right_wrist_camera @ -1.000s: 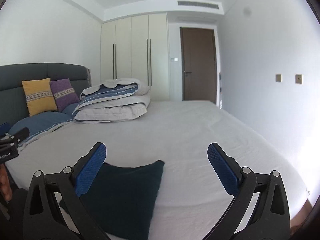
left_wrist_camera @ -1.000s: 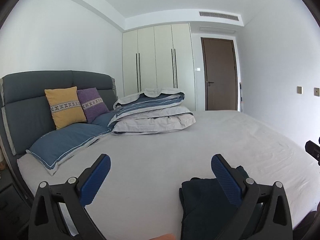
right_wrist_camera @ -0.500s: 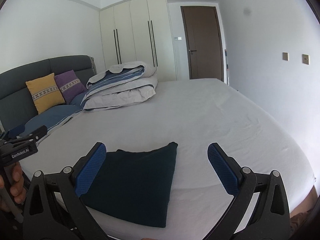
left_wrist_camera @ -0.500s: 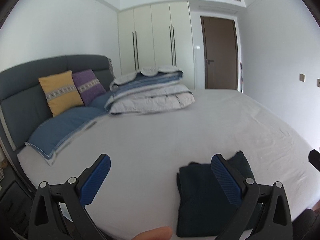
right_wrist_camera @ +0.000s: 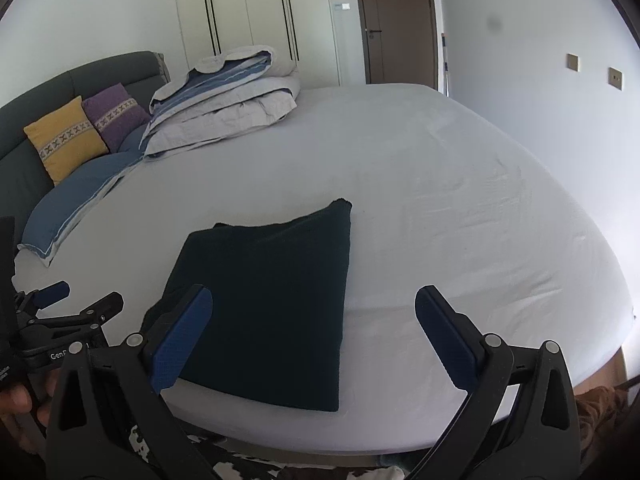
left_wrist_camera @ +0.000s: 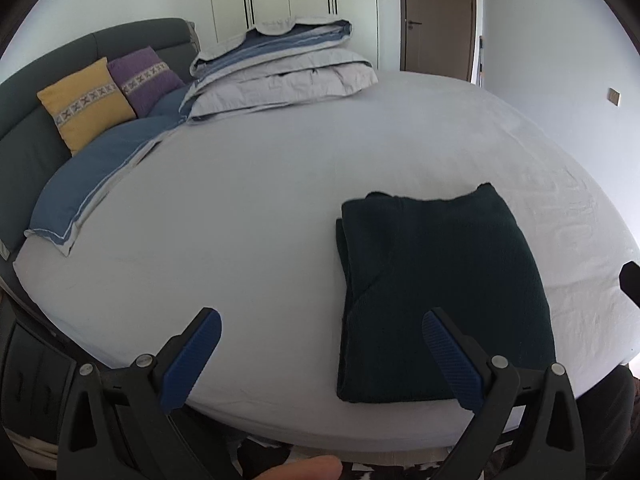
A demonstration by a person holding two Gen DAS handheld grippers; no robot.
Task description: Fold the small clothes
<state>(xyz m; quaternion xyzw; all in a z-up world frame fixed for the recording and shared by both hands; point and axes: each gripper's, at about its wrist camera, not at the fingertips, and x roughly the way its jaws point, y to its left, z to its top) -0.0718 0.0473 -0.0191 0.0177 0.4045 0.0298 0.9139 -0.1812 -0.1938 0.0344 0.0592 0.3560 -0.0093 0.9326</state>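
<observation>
A dark folded garment [left_wrist_camera: 440,292] lay flat on the pale grey bed sheet [left_wrist_camera: 260,200], close to the near edge of the mattress. It was a tidy rectangle, with one folded layer visible along its left side in the left wrist view. In the right wrist view the same garment [right_wrist_camera: 272,304] sat left of centre.

The left gripper [left_wrist_camera: 320,356] hung above the near edge of the bed, jaws spread wide with nothing between them. Its right blue pad overlapped the near left part of the garment in the picture; whether it touched, could not tell. The right gripper [right_wrist_camera: 314,336] was likewise wide open and empty, its left pad over the garment's near left corner, its right pad over bare sheet.

At the far left, a yellow cushion [left_wrist_camera: 84,100] and a purple cushion [left_wrist_camera: 144,78] leaned on the dark grey headboard [left_wrist_camera: 24,152], with a blue pillow [left_wrist_camera: 92,184] in front of them. A folded duvet [left_wrist_camera: 280,72] was stacked at the far side of the bed. White wardrobe doors [right_wrist_camera: 248,12] and a brown door [right_wrist_camera: 394,20] stood behind.
</observation>
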